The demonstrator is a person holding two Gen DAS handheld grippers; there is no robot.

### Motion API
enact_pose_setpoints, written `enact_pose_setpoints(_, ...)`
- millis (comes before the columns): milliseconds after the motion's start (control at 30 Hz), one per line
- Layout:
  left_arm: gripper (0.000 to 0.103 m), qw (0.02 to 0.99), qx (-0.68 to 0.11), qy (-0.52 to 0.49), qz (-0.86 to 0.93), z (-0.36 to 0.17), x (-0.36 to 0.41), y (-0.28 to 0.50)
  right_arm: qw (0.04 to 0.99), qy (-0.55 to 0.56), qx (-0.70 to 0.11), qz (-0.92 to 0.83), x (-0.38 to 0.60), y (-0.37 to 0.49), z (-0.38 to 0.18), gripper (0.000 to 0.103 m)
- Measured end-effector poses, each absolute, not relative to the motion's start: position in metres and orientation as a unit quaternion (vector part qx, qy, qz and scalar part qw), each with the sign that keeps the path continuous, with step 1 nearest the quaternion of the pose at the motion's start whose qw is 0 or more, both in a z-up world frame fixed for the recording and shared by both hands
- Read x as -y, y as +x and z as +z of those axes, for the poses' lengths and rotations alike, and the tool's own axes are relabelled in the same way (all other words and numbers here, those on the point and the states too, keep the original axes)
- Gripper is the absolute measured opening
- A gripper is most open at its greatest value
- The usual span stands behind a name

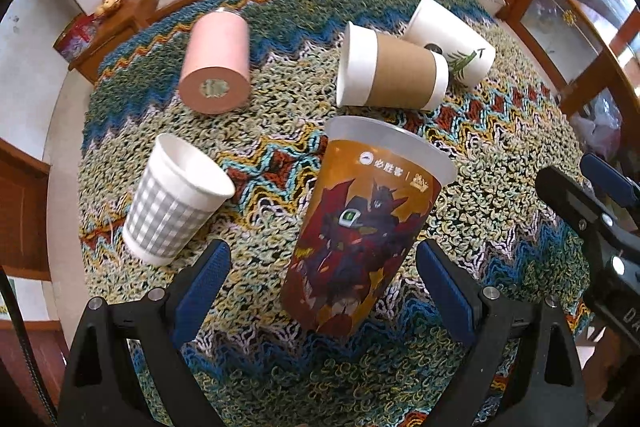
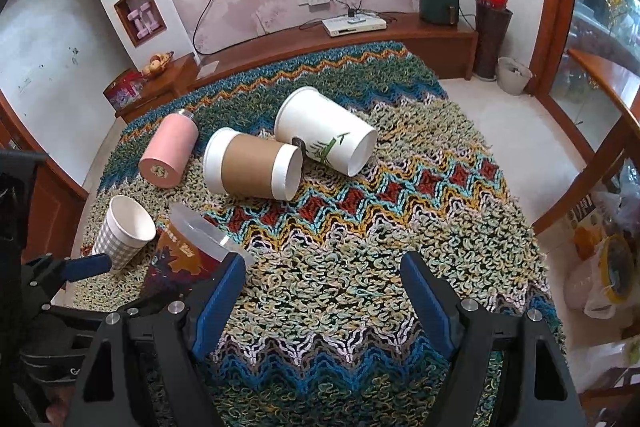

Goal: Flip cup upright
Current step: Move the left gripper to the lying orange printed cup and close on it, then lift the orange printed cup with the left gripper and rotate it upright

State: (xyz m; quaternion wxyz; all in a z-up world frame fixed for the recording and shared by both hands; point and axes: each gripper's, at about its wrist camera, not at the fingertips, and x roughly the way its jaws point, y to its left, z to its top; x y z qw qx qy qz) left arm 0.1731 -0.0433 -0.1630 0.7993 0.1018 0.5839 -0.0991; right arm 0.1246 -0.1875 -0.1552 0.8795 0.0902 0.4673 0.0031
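Note:
An orange printed plastic cup (image 1: 360, 227) stands upright on the woven cloth, between the wide-open fingers of my left gripper (image 1: 322, 267), which do not touch it. It also shows in the right wrist view (image 2: 188, 251), partly hidden by my right gripper's left finger. A grey checked paper cup (image 1: 172, 203) stands tilted to its left. A white cup with a brown sleeve (image 1: 392, 75), a white cup with a green leaf print (image 1: 452, 43) and a pink bottle (image 1: 218, 67) lie on their sides further back. My right gripper (image 2: 322, 279) is open and empty over bare cloth.
The table is covered by a thick zigzag knitted cloth (image 2: 400, 247). My right gripper's body (image 1: 592, 223) shows at the right edge of the left wrist view. A wooden TV bench (image 2: 400, 35) stands behind the table, and a wooden chair (image 2: 600, 99) at the right.

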Motion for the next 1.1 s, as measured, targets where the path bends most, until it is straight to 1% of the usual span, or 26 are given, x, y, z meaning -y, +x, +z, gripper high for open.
enact_pose_setpoints(233,0.095,0.776,-0.609,0.119,-0.112,-0.178,0.058,0.189,0.874,0.101,-0.475,0.002,0.193,0.131,-0.17,0.08)
enact_pose_setpoints(433,0.095,0.767,-0.615,0.142,-0.112,-0.184,0.069,0.196,0.87,0.107,-0.481,0.004,0.197,0.135,-0.18,0.08)
enact_pose_setpoints(733,0.094,0.759,-0.627,0.137,-0.111,-0.192,0.072,0.205,0.868,0.122,-0.481,0.002,0.205,0.138,-0.184,0.08)
enact_pose_setpoints(800,0.092,0.758,-0.628,0.137,-0.113,-0.192,0.072,0.205,0.868,0.124,-0.482,0.003,0.207,0.138,-0.184,0.08)
enact_pose_setpoints(967,0.077,0.75,-0.639,0.119,-0.122,-0.193,0.071,0.206,0.868,0.126,-0.48,0.004,0.209,0.137,-0.181,0.08)
enact_pose_setpoints(1100,0.077,0.748,-0.644,0.104,-0.119,-0.192,0.069,0.204,0.87,0.126,-0.477,0.006,0.207,0.136,-0.178,0.08)
